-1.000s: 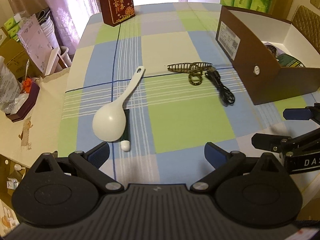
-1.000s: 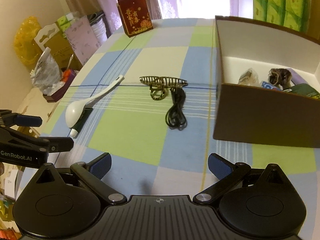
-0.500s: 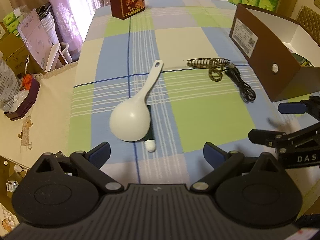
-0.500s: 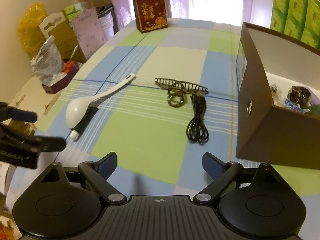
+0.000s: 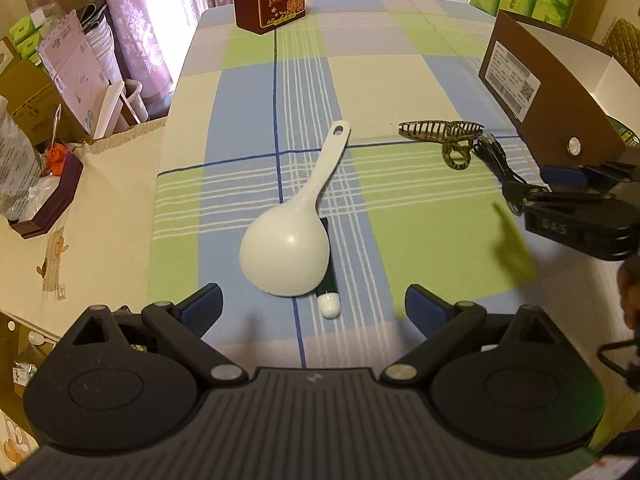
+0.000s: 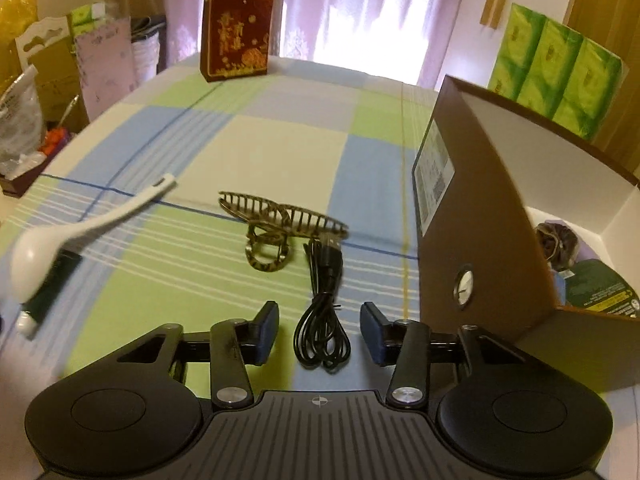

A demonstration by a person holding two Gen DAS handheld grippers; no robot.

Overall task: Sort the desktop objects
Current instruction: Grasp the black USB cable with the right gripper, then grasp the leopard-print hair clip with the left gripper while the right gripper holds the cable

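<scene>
Checked cloth (image 5: 420,208) spread on table. Left gripper (image 5: 314,306) held agape near spoon (image 5: 286,256); right gripper (image 6: 319,332) jaws apart, cable (image 6: 322,344) flanked.

One spoon (image 5: 294,236), one cable (image 6: 323,320), one clip (image 6: 280,220).

Matte black plastic left gripper (image 5: 314,308): blue pads, silver screws, ribbed housing. Matching black right gripper (image 6: 319,330): crosshair mark.
</scene>
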